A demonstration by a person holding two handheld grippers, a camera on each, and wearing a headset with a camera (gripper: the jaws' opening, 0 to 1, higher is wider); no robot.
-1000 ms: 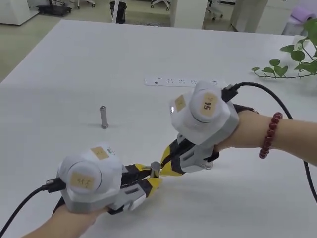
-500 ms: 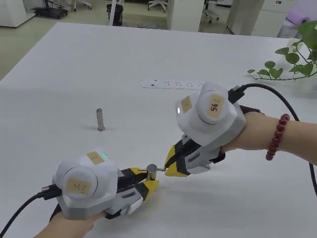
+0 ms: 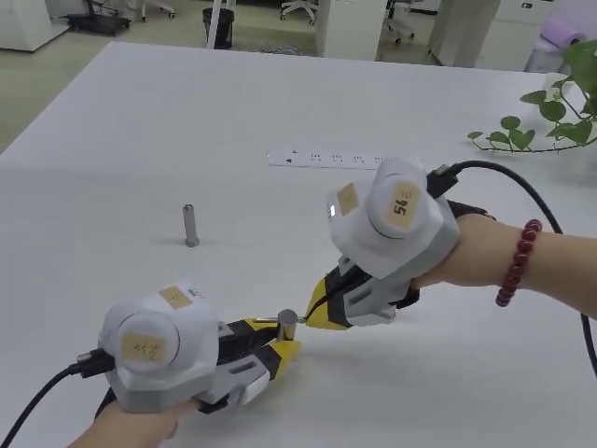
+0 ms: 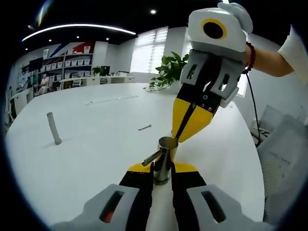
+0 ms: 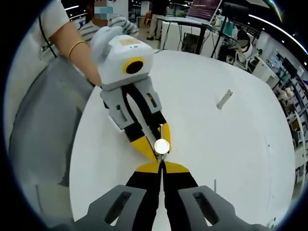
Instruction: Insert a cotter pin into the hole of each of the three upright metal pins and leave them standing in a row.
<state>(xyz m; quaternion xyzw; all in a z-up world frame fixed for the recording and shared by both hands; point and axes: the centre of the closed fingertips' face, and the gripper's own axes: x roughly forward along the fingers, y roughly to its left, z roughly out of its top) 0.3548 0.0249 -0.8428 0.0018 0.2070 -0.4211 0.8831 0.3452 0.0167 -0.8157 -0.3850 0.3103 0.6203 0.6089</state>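
Note:
My left gripper (image 3: 280, 334) (image 4: 162, 168) is shut on a short upright metal pin (image 3: 287, 323) (image 4: 163, 156) (image 5: 161, 145), held just above the white table (image 3: 140, 121). A thin cotter pin (image 4: 151, 157) (image 5: 162, 131) runs through the pin's hole, and its end sticks out on the far side. My right gripper (image 3: 313, 317) (image 5: 162, 165) is shut on the cotter pin's near end, its yellow tips almost touching the pin. A second metal pin (image 3: 190, 226) (image 4: 53, 128) (image 5: 224, 99) stands alone to the left. A loose cotter pin (image 4: 144, 127) lies on the table.
A white power strip (image 3: 326, 159) lies at the back of the table. A green plant (image 3: 560, 103) (image 4: 171, 67) reaches in at the back right. Cables trail from both grippers. Chairs and desks stand beyond the far edge.
My right gripper has closed the small gap to the held pin, pushing the cotter pin further through the hole. The left gripper holds about the same place.

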